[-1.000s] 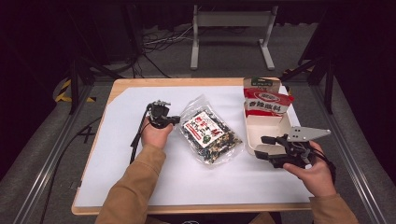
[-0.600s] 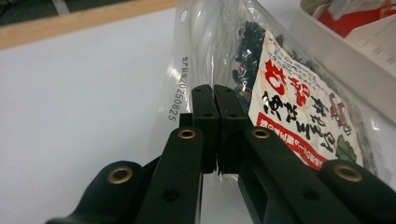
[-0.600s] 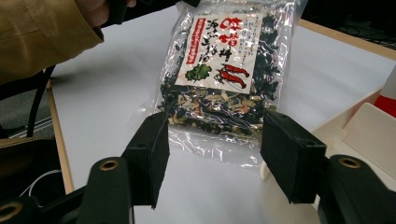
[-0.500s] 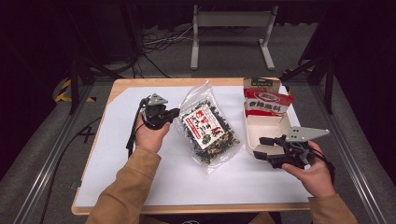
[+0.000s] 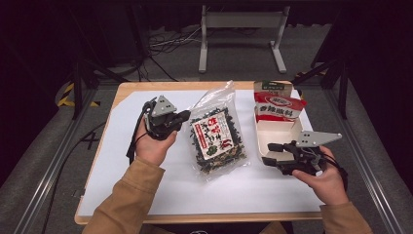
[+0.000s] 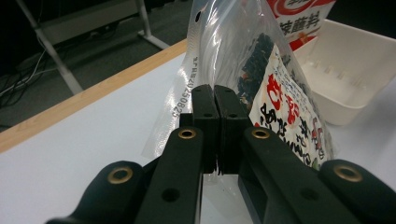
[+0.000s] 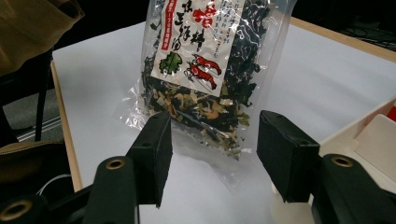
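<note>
The left gripper point(image 5: 182, 116) has its 2 jaws pressed together on the clear edge of the seaweed bag point(image 5: 216, 137), pinching the plastic near the bag's top corner and holding that end lifted while the bottom end rests on the white table point(image 5: 122, 146). The right gripper point(image 5: 269, 153) has just been closing its jaws, yet they stand spread, empty, pointing at the bag's bottom corner beside the white tray point(image 5: 282, 131).
</note>
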A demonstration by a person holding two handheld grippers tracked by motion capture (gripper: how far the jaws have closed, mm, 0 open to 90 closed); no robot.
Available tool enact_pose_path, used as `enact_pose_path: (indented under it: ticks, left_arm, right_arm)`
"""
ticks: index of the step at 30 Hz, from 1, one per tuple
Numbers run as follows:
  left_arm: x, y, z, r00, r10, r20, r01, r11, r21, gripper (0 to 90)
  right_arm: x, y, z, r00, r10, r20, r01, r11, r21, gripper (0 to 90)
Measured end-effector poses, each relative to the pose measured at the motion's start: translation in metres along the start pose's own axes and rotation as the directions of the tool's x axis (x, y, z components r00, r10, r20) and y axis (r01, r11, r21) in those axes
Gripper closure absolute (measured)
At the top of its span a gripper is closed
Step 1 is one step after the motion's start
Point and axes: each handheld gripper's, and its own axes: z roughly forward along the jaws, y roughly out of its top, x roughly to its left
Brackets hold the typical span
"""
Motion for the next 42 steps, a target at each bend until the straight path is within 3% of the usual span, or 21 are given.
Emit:
enact_pose_path:
  ticks: [7, 14, 19, 28, 33, 38, 42]
  left_arm:
    - [-0.011, 0.004, -0.017, 0.9982, 0.05, 0.033, -0.049, 0.9982, -0.034, 88.7]
    - [-0.022, 0.009, -0.027, 0.9918, 0.106, 0.071, -0.102, 0.9931, -0.059, 88.7]
    - [-0.029, 0.01, -0.028, 0.9865, 0.127, 0.104, -0.12, 0.9906, -0.065, 88.7]
    - [-0.036, 0.012, -0.027, 0.9799, 0.143, 0.139, -0.132, 0.9876, -0.086, 88.5]
    - [-0.037, 0.012, -0.025, 0.9789, 0.147, 0.142, -0.136, 0.9871, -0.084, 88.4]
    - [-0.035, 0.01, -0.024, 0.9802, 0.144, 0.136, -0.134, 0.9879, -0.078, 88.3]
    - [-0.035, 0.01, -0.026, 0.9809, 0.141, 0.134, -0.13, 0.9875, -0.089, 88.2]
  right_arm:
    - [-0.004, 0.011, 0.012, 0.9999, 0.002, -0.012, -0.002, 1.0, 0.005, 42.1]
    - [-0.007, 0.023, 0.026, 0.9994, 0.005, -0.035, -0.005, 1.0, -0.003, 38.8]
    - [-0.009, 0.032, 0.038, 0.9965, 0.017, -0.082, -0.018, 1.0, -0.018, 39.0]
    - [-0.009, 0.041, 0.056, 0.9852, 0.042, -0.166, -0.04, 0.999, 0.017, 41.4]
    - [-0.01, 0.042, 0.062, 0.9783, 0.058, -0.199, -0.047, 0.997, 0.059, 47.8]
    - [-0.008, 0.044, 0.065, 0.9644, 0.054, -0.259, -0.023, 0.992, 0.121, 65.7]
    - [-0.005, 0.044, 0.065, 0.9557, 0.051, -0.29, -0.016, 0.993, 0.12, 70.4]
